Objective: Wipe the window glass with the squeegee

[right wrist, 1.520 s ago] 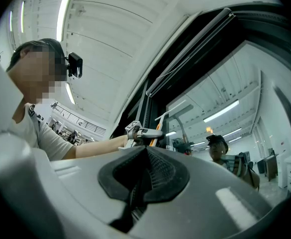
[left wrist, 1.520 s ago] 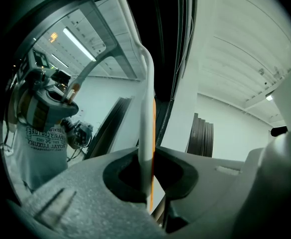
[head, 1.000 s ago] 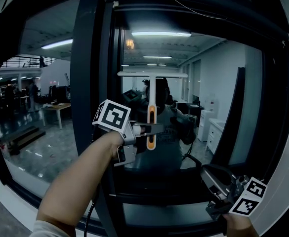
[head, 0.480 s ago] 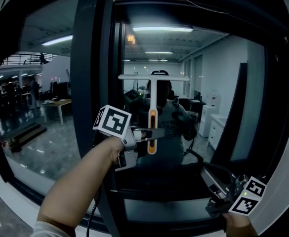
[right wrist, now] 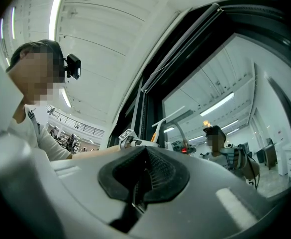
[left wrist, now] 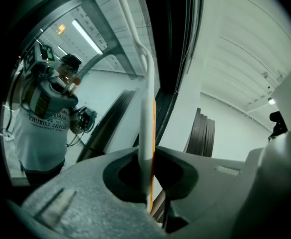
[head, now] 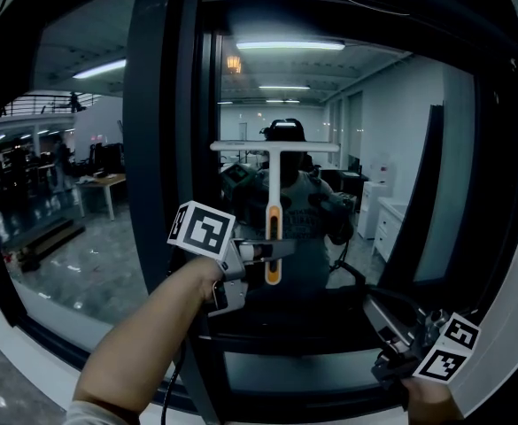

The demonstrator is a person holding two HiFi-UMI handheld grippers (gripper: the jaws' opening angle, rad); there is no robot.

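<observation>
Head view: dark-framed window glass (head: 400, 140) mirrors a lit office. The left gripper (head: 273, 251) clamps the upright squeegee (head: 274, 180) by its handle at the pane; the right gripper (head: 384, 319) sits low, closed on nothing.

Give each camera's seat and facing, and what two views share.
Head view: on the head, facing the glass; shows left forearm, left tool on the squeegee, right tool.
Left gripper view: on the left tool, looking up the squeegee; jaws shut on it.
Right gripper view: on the right tool, facing the glass; jaws shut, empty.
Shared: head and right gripper views show the left tool holding the squeegee.
</observation>
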